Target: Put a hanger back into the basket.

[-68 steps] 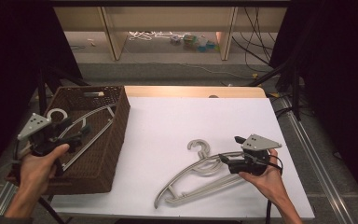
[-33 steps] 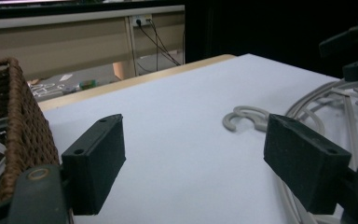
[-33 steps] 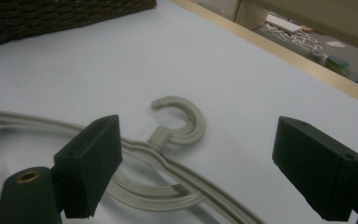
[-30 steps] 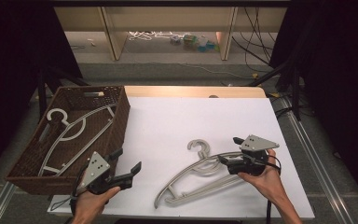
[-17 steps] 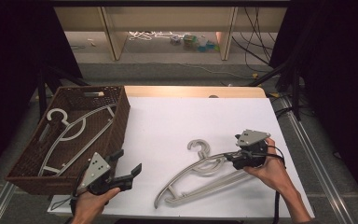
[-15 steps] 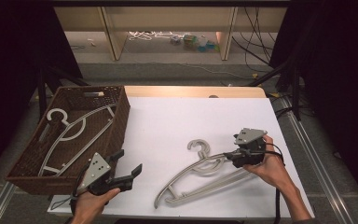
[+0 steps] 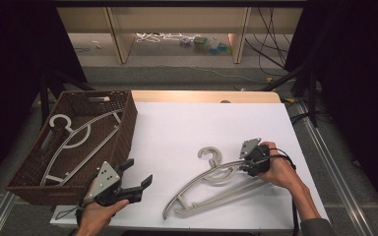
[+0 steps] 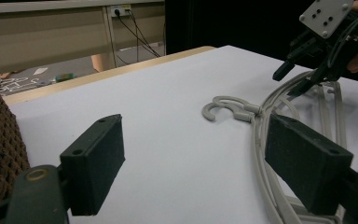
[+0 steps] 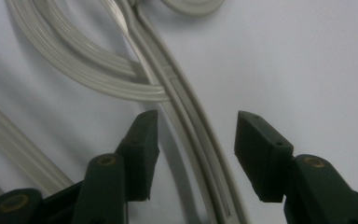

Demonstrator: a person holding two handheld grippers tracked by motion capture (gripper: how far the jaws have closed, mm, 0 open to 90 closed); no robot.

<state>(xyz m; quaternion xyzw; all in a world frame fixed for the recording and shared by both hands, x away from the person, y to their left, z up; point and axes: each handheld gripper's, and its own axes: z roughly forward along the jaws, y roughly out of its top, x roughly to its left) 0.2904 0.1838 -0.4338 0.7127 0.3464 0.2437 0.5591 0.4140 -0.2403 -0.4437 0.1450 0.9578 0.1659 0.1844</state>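
A pale grey plastic coat hanger (image 7: 211, 184) lies flat on the white table top (image 7: 187, 128), at about five o'clock from the table's middle, its hook (image 7: 210, 155) pointing toward twelve o'clock. The right gripper (image 7: 246, 164) sits at the hanger's three o'clock end, tipped down over the upper arm of the hanger. In the right gripper view its two black jaws straddle that arm (image 9: 191, 126): they have just been closing, yet a gap shows on each side and the pads do not press on the plastic.

The left gripper (image 7: 138, 179) hovers at seven o'clock, near the table's front edge, its jaws wide apart with nothing between them. In the left gripper view the hanger's hook (image 8: 226, 108) lies ahead on the white surface.

A dark brown woven basket (image 7: 123, 128) stands at nine o'clock, and a second pale grey hanger (image 7: 74, 142) rests inside it.
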